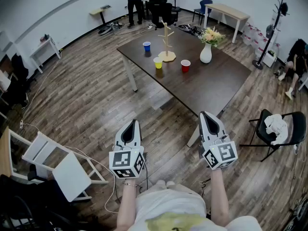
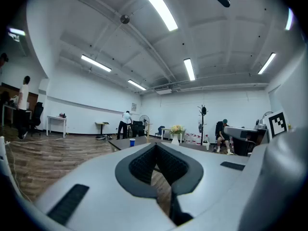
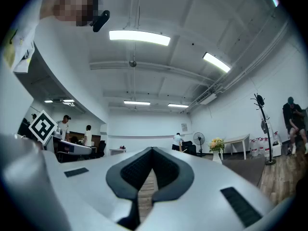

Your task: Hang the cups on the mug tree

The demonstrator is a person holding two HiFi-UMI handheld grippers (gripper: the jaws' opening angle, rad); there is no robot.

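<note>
Seen from the head view, the person's left forearm [image 1: 126, 206] and right forearm [image 1: 219, 196] rise from the bottom edge, each ending in a gripper. The left gripper [image 1: 131, 122] sits at lower centre-left, with its left cube [image 1: 126, 163] of square markers facing the camera. The right gripper [image 1: 206, 114] stands at lower centre-right, a little higher in the frame, above its right cube [image 1: 221, 155]. Both point toward the top of the frame, roughly parallel and well apart. In each gripper view the jaws meet at the tips, nothing between them.
</note>
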